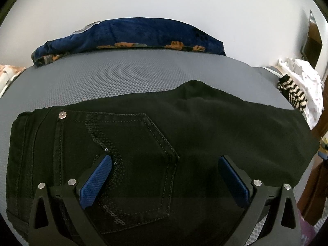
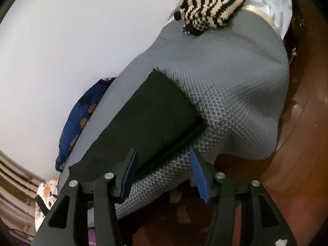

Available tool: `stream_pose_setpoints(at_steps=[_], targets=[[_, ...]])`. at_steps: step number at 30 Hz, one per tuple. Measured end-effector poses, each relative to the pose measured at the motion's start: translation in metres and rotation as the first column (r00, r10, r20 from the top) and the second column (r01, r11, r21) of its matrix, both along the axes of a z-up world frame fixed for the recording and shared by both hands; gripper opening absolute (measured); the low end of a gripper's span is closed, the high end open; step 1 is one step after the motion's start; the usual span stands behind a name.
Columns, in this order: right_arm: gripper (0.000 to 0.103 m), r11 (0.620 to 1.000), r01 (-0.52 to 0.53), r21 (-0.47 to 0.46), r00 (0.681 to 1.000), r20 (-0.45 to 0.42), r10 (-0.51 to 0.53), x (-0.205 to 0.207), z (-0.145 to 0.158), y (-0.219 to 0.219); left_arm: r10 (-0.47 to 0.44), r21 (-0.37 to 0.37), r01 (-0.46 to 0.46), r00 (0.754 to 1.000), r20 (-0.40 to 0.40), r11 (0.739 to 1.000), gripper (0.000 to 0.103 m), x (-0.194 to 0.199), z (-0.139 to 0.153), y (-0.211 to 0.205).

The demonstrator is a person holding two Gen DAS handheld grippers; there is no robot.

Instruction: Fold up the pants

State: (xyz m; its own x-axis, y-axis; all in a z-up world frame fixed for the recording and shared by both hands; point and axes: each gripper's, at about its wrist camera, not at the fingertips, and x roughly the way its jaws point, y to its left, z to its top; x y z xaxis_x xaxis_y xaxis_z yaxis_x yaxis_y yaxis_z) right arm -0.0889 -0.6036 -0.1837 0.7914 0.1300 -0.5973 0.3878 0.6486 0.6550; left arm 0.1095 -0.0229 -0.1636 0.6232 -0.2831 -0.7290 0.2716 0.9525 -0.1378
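Note:
Black pants [image 1: 184, 127] lie flat on a grey mesh mattress [image 1: 123, 78], waistband to the left, with a sequin-trimmed back pocket [image 1: 135, 155] facing up. My left gripper [image 1: 165, 161] hovers over that pocket, open wide, with nothing between its blue pads [image 1: 96, 182]. In the tilted right wrist view the pants [image 2: 155, 110] end in a straight edge near the mattress [image 2: 235, 86] side. My right gripper [image 2: 163, 155] stands open just above the pants' near edge. That edge runs between the fingers, and the pads do not press on it.
A blue blanket with orange prints [image 1: 131, 34] is bunched against the white wall. A black-and-cream striped knit [image 2: 213, 8] and a white patterned cloth [image 1: 307, 82] lie at the mattress end. Brown wooden floor [image 2: 297, 143] lies beyond the mattress edge.

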Motion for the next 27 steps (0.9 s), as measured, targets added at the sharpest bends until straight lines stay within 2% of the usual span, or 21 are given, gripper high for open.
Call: stream_pose_setpoints(at_steps=[2,5,9,12,15,18,20,23,24,27], targets=[[0.050,1.000,0.015,0.004,0.999,0.032,-0.015,0.004,0.000,-0.003,0.000,0.005,0.000,1.000,0.001,1.000,0.102,0.000,0.000,-0.001],[0.049,0.999,0.035,0.001,0.999,0.014,-0.035,0.009,0.000,-0.007,-0.001,0.014,0.001,1.000,0.001,1.000,0.102,0.000,-0.001,-0.002],[0.049,0.992,0.124,-0.001,0.992,0.031,-0.124,-0.014,0.006,-0.012,0.000,0.018,0.000,1.000,0.003,1.000,0.102,0.000,-0.001,-0.002],[0.049,0.991,0.124,0.045,0.992,0.006,-0.125,-0.016,-0.005,-0.017,-0.003,0.033,0.003,1.000,0.003,0.999,0.102,0.000,-0.002,-0.004],[0.049,0.989,0.124,0.084,0.991,0.038,-0.128,-0.010,-0.008,-0.018,-0.002,0.037,0.002,1.000,0.003,0.999,0.103,0.000,-0.002,-0.005],[0.049,0.993,0.101,0.053,0.993,0.054,-0.104,0.003,0.000,-0.010,-0.003,0.038,0.003,1.000,0.003,0.999,0.102,0.001,-0.002,-0.005],[0.049,0.996,0.084,0.008,0.996,0.030,-0.084,0.014,0.004,-0.004,-0.003,0.039,0.003,1.000,0.003,0.999,0.103,0.000,-0.002,-0.005],[0.041,0.992,0.127,-0.004,0.992,0.000,-0.127,0.014,0.001,-0.006,-0.003,0.034,0.003,1.000,0.004,0.999,0.102,0.000,-0.001,-0.004],[0.038,0.989,0.146,0.009,0.989,0.000,-0.146,0.012,-0.001,-0.009,-0.002,0.033,0.002,1.000,0.004,0.999,0.103,0.000,-0.002,-0.004],[0.040,0.987,0.123,0.102,0.990,0.051,-0.129,0.011,-0.007,-0.010,-0.002,0.031,0.002,1.000,0.006,1.000,0.103,0.000,-0.002,-0.005]])
